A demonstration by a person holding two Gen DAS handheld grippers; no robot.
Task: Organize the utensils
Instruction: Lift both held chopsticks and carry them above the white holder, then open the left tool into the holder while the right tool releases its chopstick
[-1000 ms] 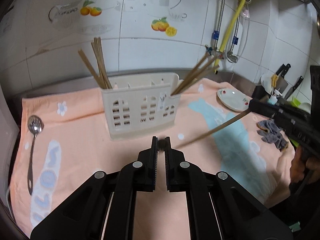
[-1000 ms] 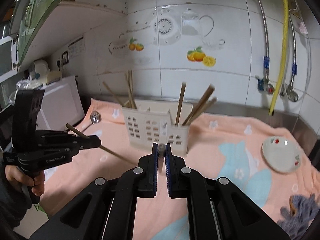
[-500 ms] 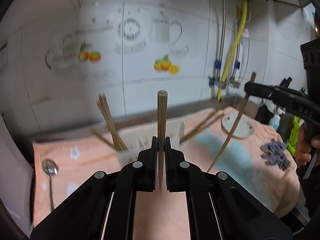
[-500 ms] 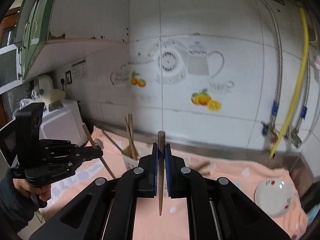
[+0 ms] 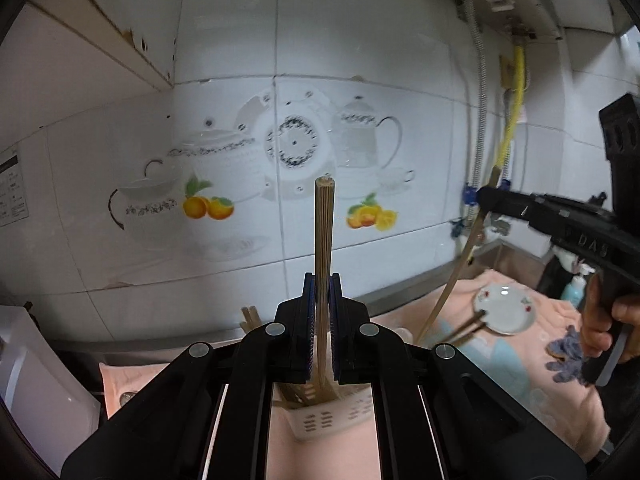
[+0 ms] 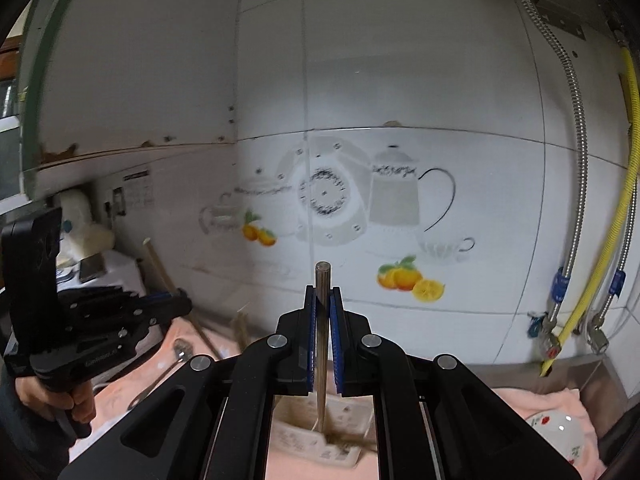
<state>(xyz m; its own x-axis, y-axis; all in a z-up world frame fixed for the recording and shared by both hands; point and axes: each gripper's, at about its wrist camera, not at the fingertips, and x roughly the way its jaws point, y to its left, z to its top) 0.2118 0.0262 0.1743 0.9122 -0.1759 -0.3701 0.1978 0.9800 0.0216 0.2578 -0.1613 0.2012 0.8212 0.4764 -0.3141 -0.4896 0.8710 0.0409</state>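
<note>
My left gripper (image 5: 321, 280) is shut on a wooden chopstick (image 5: 324, 232) that stands upright between its pads, its lower end hanging above the cream slotted utensil holder (image 5: 320, 416). My right gripper (image 6: 322, 292) is shut on a second chopstick (image 6: 321, 360), also upright, whose tip hangs over a compartment of the holder (image 6: 296, 436). Each gripper shows in the other's view: the right gripper (image 5: 482, 200) at the right with its slanted chopstick (image 5: 456, 276), the left gripper (image 6: 186, 304) at the left. More chopsticks (image 5: 249, 316) stand in the holder.
The holder stands on a peach towel (image 5: 520, 384) over the counter. A metal spoon (image 6: 176, 354) lies on the towel at the left. A small white plate (image 5: 504, 308) and a grey rag (image 5: 564, 352) lie at the right. Tiled wall and hoses (image 6: 576, 312) stand behind.
Both grippers have risen with their chopsticks, and the counter has sunk low in both views. The chopsticks, first seen end-on between the pads, now stand upright above the holder.
</note>
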